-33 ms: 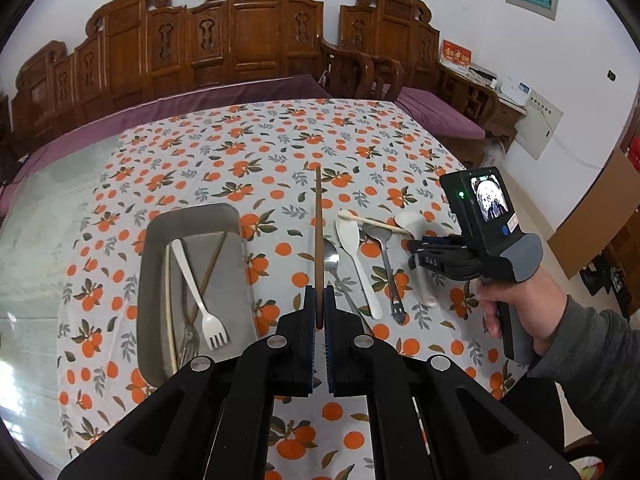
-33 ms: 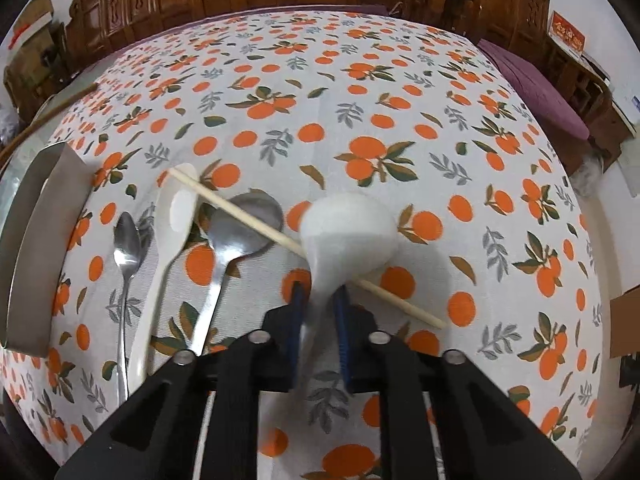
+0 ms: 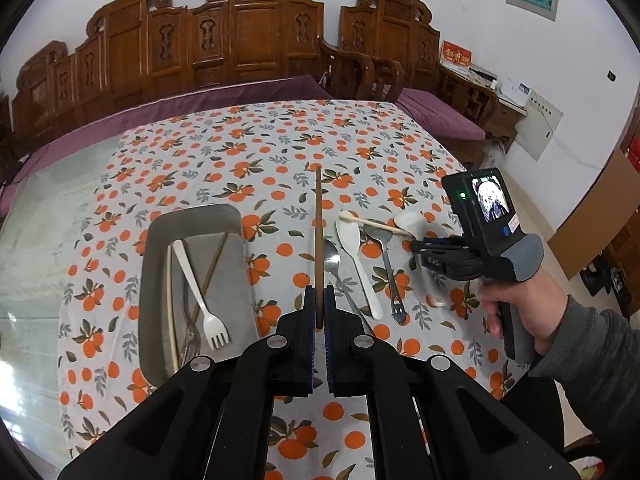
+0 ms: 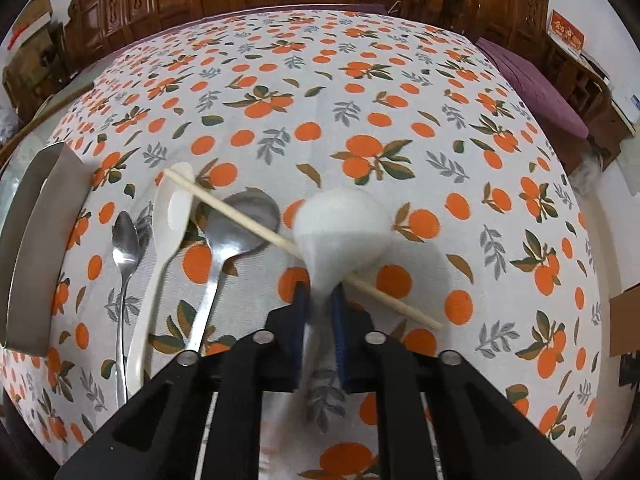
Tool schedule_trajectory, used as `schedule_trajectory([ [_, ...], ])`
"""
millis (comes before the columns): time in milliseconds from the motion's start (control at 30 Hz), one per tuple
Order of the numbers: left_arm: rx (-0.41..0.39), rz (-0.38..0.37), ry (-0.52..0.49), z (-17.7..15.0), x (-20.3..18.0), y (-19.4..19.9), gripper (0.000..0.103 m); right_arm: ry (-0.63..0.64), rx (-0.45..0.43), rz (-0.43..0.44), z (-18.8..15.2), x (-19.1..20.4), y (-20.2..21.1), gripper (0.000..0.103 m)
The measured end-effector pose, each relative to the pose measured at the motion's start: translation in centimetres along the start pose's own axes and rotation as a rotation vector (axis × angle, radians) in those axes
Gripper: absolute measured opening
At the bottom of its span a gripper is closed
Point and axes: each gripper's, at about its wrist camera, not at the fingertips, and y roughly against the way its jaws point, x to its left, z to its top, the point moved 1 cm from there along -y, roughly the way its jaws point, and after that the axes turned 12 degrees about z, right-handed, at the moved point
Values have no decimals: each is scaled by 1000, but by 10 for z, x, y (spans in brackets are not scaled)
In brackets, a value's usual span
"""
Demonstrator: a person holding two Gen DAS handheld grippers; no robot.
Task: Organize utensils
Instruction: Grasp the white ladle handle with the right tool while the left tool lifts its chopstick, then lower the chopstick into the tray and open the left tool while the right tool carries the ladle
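Left claw (image 3: pixel 319 312) level, pinching brown chopstick (image 3: pixel 319 240) (pointing forward)

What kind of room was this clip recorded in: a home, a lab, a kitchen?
Most likely a home living or dining room. A carved wooden bench with purple cushions runs along the wall, the table wears an orange-print tablecloth, and spoons and chopsticks lie beside a metal tray. No lab fittings show.

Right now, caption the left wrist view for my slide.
Left gripper holds a brown chopstick beside the tray.
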Motion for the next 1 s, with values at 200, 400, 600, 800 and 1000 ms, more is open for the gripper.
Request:
schedule_trajectory([
  [200,-4,9,13,-2,8,3,3,26,-3,14,-7,-1,10,10],
  [400,-4,25,39,-4,24,3,3,59,-58,32,-9,6,36,10],
  [600,7,64,70,-10,49,1,3,113,-107,62,-5,27,62,10],
  [800,38,103,100,-20,77,-11,3,151,-144,125,1,56,80,10],
  [1000,90,133,118,-32,95,-33,3,208,-156,178,6,93,88,10],
])
